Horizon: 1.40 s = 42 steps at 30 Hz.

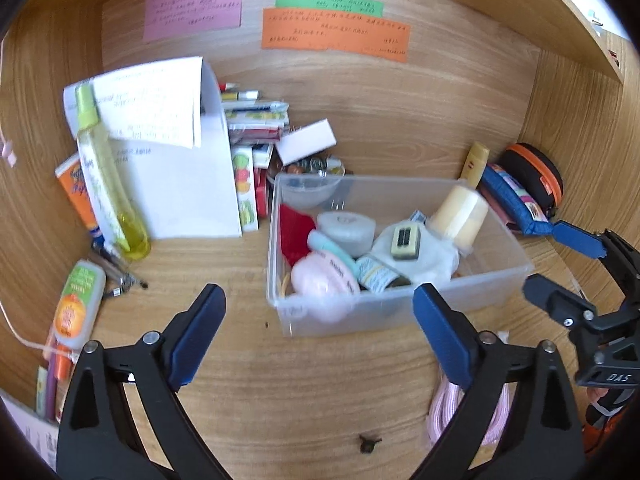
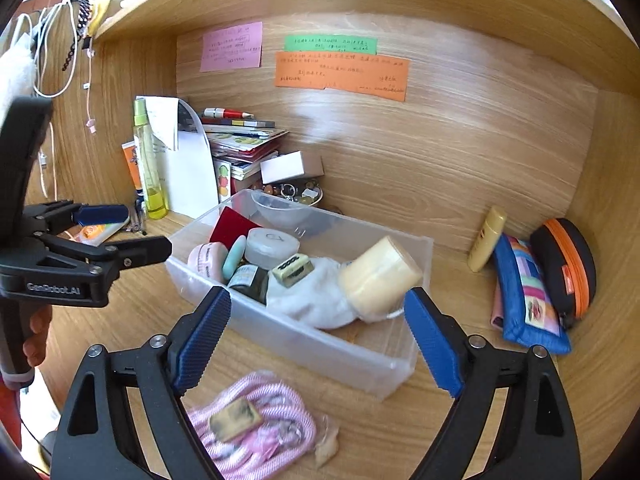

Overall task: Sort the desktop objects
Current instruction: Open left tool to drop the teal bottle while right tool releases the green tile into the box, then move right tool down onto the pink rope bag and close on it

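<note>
While both grippers hang over the wooden desk point(image 1: 248, 380), readings as follows;
Left gripper point(image 1: 320, 312): fingers wide apart, nothing between the pads; low centre of the left wrist view, just short of the bin's near wall; seen also at the left edge of the right wrist view, a hand on its handle.
Right gripper point(image 2: 318, 320): fingers wide apart, empty; the bin's near right corner shows through the gap, no pad touching it.
Bin point(image 1: 496, 280): clear plastic, centre of both views, standing on the desk.
Bin contents: cream tape roll point(image 2: 380, 276) tilted at the right end, on a white cloth point(image 2: 316, 300); pink case point(image 1: 324, 280); dark jar point(image 1: 380, 276); white round tub point(image 1: 346, 228); red card point(image 1: 294, 232).
Pink cord point(image 2: 256, 436): bagged, on the desk at lower centre of the right wrist view, outside the bin.
Blue pouch point(image 2: 528, 292): right side, beside an orange-trimmed black case point(image 2: 568, 268).
Spray bottle point(image 1: 104, 176): upper left, leaning on white papers point(image 1: 180, 184).
</note>
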Each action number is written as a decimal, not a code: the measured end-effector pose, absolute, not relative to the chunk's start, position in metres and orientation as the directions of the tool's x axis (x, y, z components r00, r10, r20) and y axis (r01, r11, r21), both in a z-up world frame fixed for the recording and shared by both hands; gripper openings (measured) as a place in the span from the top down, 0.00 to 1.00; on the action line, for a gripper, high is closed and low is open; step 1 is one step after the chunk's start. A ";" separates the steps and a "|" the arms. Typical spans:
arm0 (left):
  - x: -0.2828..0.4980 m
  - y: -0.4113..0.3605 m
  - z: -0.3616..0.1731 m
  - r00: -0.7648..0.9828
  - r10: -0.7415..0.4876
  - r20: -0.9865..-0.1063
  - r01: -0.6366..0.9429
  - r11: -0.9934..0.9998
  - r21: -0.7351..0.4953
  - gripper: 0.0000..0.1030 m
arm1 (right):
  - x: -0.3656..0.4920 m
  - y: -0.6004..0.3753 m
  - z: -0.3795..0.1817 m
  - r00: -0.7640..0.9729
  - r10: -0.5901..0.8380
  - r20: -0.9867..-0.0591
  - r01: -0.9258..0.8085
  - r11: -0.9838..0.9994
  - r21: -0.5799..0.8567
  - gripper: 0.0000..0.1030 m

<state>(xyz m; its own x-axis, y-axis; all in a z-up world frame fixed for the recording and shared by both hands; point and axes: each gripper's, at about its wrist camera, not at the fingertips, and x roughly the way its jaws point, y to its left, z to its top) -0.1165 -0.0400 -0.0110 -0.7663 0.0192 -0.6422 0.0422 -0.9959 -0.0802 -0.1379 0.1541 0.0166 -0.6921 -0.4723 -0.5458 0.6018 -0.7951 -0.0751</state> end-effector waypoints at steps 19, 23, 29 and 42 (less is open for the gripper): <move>-0.078 -0.034 -0.057 -0.697 0.030 -0.717 0.046 -0.995 -0.087 0.07 | -0.091 0.163 -0.024 -0.639 -0.491 -0.592 0.622 -0.782 -0.023 0.16; -0.071 -0.029 -0.068 -0.680 0.046 -0.732 0.031 -0.995 -0.092 0.07 | -0.084 0.158 -0.035 -0.618 -0.499 -0.607 0.640 -0.768 -0.020 0.18; -0.063 -0.025 -0.084 -0.651 0.090 -0.754 0.015 -0.991 -0.131 0.07 | -0.081 0.156 -0.046 -0.591 -0.508 -0.627 0.655 -0.756 -0.005 0.20; -0.057 -0.014 -0.097 -0.654 0.065 -0.754 0.002 -0.996 -0.087 0.35 | -0.086 0.147 -0.059 -0.523 -0.531 -0.667 0.687 -0.725 0.039 0.45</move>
<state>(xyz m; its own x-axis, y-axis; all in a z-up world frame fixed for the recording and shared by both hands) -0.0572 -0.0141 -0.0967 -0.6541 0.0648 -0.7536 0.0019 -0.9962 -0.0873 -0.0857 0.1472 -0.0590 -0.5225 -0.5307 -0.6673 0.6872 -0.7254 0.0389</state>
